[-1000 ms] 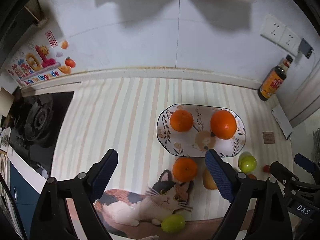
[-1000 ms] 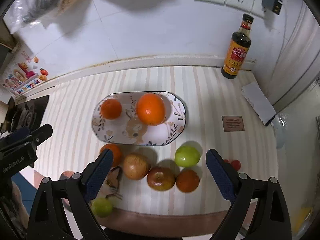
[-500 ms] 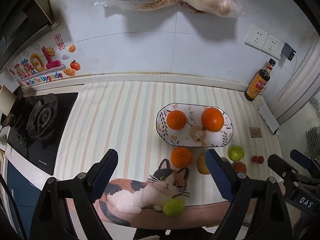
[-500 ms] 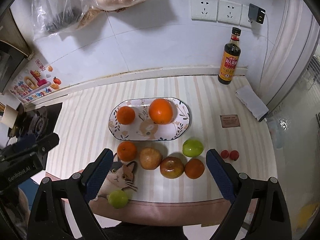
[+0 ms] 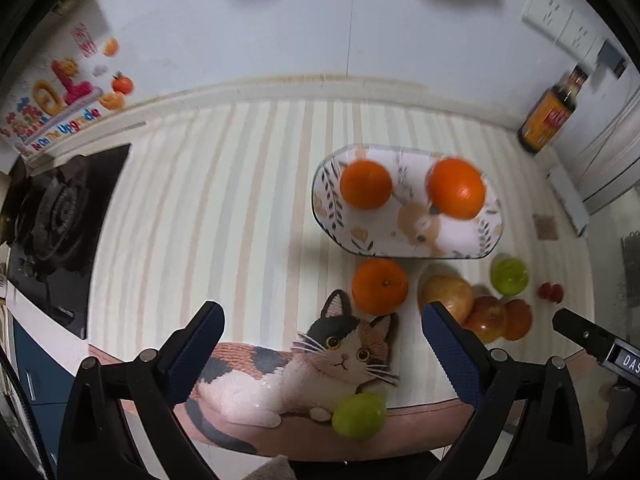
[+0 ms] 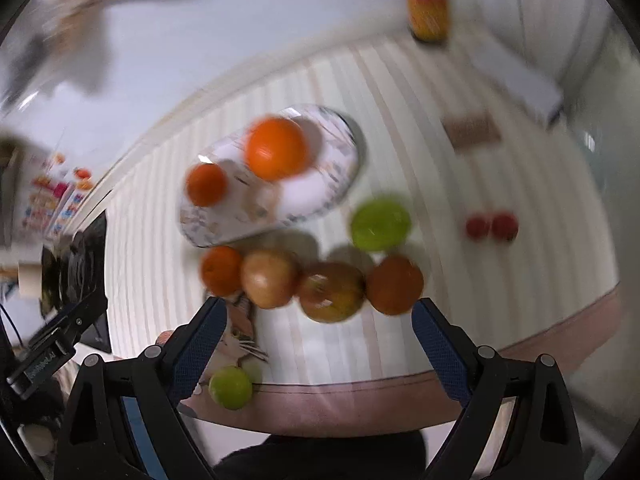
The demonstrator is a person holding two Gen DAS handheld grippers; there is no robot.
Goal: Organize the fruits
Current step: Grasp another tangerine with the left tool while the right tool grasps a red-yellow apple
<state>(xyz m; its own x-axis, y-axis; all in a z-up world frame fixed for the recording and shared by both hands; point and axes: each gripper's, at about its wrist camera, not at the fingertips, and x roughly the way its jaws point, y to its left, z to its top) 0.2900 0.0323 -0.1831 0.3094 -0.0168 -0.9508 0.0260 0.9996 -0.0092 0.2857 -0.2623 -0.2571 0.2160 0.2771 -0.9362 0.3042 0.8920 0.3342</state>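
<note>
Round glossy oranges (image 5: 365, 190) on oval patterned plate (image 5: 404, 240) (ceramic-looking).

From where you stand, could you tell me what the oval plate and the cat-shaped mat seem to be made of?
The oval plate looks like glazed ceramic, though melamine is possible: a smooth white surface with printed leaves and an animal, a thin raised rim and a slight sheen. The cat-shaped mat looks like tufted or woven fabric: a matt, ribbed, fuzzy texture in coloured patches, lying flat on the striped counter cover.

sauce bottle (image 5: 548, 118) upright at wall | stove burner (image 5: 56, 216) | cat mat (image 5: 296, 372)
</note>
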